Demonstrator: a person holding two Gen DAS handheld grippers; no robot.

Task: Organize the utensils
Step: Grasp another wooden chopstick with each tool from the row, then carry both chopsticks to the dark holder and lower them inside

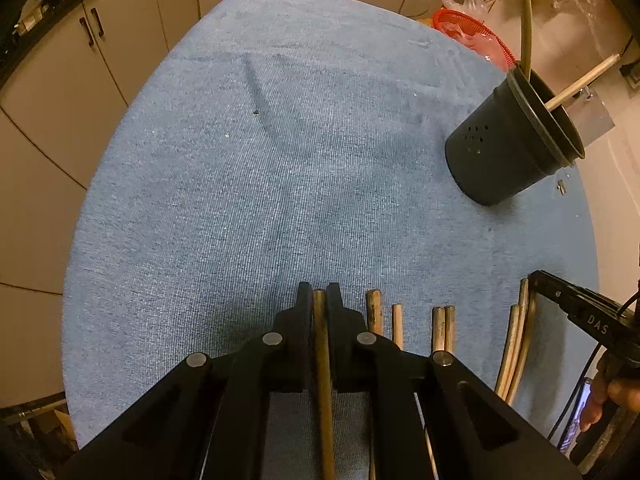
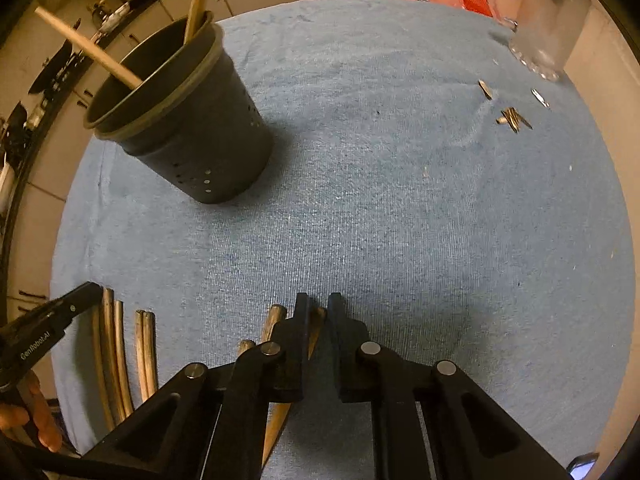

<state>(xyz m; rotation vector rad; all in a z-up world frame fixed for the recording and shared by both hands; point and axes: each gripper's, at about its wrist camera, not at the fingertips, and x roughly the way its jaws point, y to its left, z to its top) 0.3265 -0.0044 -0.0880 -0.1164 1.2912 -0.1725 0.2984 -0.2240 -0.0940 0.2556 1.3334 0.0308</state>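
Observation:
Several wooden chopsticks lie in a row at the near edge of the blue cloth [image 1: 280,160]. My left gripper [image 1: 319,294] is shut on one chopstick [image 1: 322,352], low over the cloth. More chopsticks [image 1: 442,326] lie to its right. My right gripper [image 2: 318,304] is shut on another chopstick [image 2: 316,330], which runs slanted between its fingers. It shows at the right edge of the left wrist view [image 1: 560,292]. A dark perforated utensil holder [image 1: 508,144] stands upright on the cloth with two chopsticks in it [image 2: 88,54]; it also shows in the right wrist view [image 2: 192,132].
A red basket [image 1: 476,34] with plastic sits at the cloth's far edge. A clear glass container [image 2: 544,28] stands at the far right. Small metal bits [image 2: 512,118] lie near it. Cabinets [image 1: 60,80] stand beyond the table's left edge.

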